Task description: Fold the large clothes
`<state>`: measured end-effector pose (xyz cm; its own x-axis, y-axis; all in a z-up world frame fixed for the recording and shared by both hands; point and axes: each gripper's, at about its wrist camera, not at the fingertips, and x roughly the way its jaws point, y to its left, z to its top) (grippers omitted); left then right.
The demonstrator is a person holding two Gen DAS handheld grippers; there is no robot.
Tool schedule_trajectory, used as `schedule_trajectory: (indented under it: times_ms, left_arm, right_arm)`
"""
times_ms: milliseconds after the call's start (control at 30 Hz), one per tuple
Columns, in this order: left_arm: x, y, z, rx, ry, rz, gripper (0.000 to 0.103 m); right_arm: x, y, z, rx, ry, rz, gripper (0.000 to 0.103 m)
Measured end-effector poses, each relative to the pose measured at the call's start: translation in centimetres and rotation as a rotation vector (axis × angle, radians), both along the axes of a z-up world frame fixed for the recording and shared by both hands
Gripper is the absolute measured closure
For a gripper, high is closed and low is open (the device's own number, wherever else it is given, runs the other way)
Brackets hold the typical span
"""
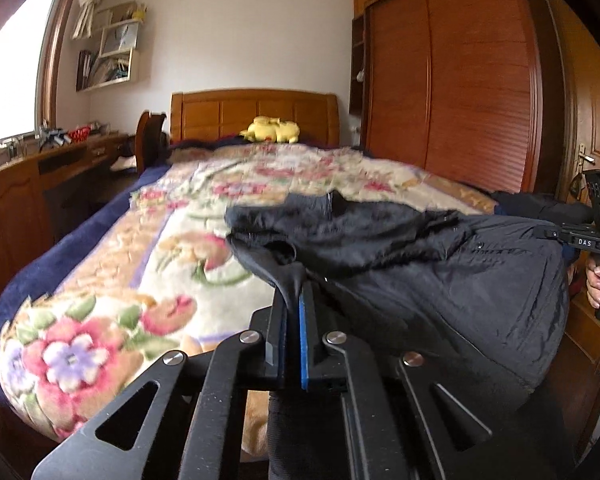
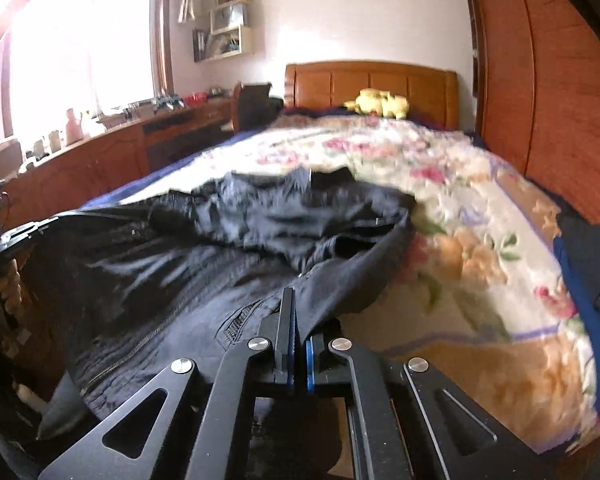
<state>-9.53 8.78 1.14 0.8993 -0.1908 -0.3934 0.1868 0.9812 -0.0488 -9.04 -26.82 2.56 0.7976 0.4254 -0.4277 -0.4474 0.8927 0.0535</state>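
A large black padded jacket (image 1: 440, 264) lies across the foot of a bed with a floral blanket (image 1: 140, 280). My left gripper (image 1: 294, 300) is shut on the jacket's edge, the cloth pinched between its jaws. My right gripper (image 2: 296, 312) is shut on the jacket (image 2: 220, 248) near a zipper at its other side. The jacket hangs stretched between the two grippers, its upper part bunched on the blanket (image 2: 460, 240). The right gripper also shows at the far right of the left wrist view (image 1: 588, 240), held in a hand.
A wooden headboard (image 1: 256, 114) with a yellow plush toy (image 1: 270, 129) is at the far end. A wooden desk (image 1: 40, 176) runs along the left under the window. A wardrobe (image 1: 460, 80) and a door stand right. Dark folded clothes (image 2: 592, 264) lie on the bed's right edge.
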Motion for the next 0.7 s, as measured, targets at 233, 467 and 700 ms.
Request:
schedule_trajectory:
  times_ms: [233, 467, 700]
  left_arm:
    - [-1.8, 0.5, 3.2, 0.032, -0.082, 0.007, 0.098]
    - [-3.0, 1.0, 5.9, 0.03, -0.153, -0.002, 0.098]
    - [-0.4, 1.0, 6.2, 0.059, -0.149, 0.02, 0.098]
  right_arm:
    - [-3.4, -0.9, 2.4, -0.03, -0.081, 0.019, 0.1]
    - [-6.8, -1.4, 4.4, -0.046, -0.161, 0.053, 0.1]
    - [-4.9, -2.1, 4.4, -0.04, -0.179, 0.04, 0.1]
